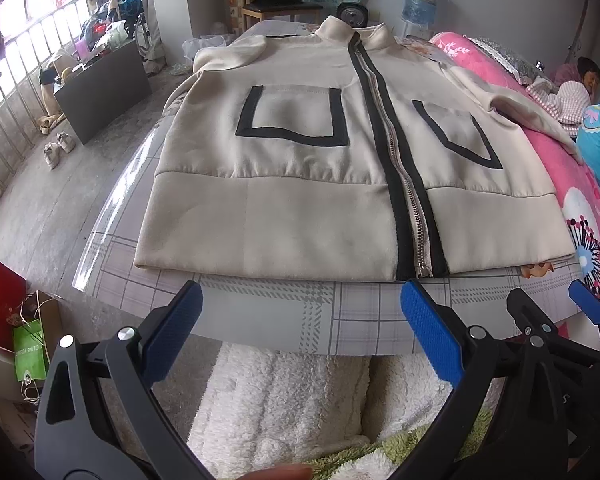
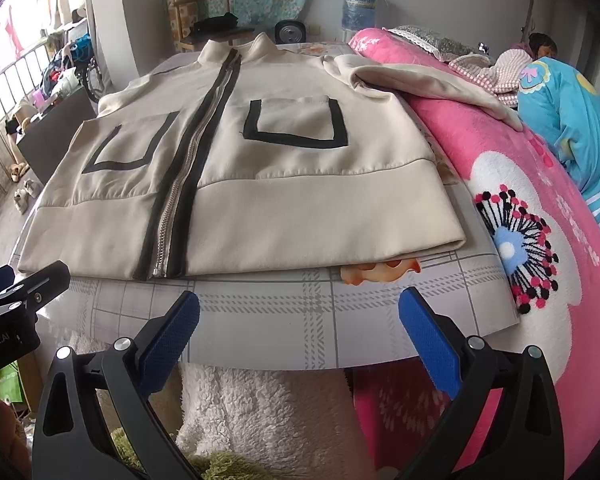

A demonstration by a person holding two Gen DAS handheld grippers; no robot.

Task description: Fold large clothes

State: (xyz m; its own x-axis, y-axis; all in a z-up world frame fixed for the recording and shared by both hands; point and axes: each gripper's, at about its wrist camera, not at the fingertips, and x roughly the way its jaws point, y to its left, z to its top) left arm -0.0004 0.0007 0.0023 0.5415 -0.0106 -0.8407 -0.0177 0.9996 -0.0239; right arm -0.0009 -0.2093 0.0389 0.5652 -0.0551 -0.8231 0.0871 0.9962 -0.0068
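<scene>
Both tools gape short of the jacket (image 1: 300, 184), pink blanket (image 2: 520, 208) alongside.

Left black plastic two-finger gripper (image 1: 300, 312): blue textured pads (image 1: 430, 330), silver pivot screws, triangular cut-outs in arms. Right black plastic two-finger gripper (image 2: 300, 312): identical build. White lettering on left body in right view.

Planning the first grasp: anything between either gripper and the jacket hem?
Nothing visible. Both the left gripper and right gripper are open, short of the table edge; only bare checked cloth lies before the jacket hem.
</scene>
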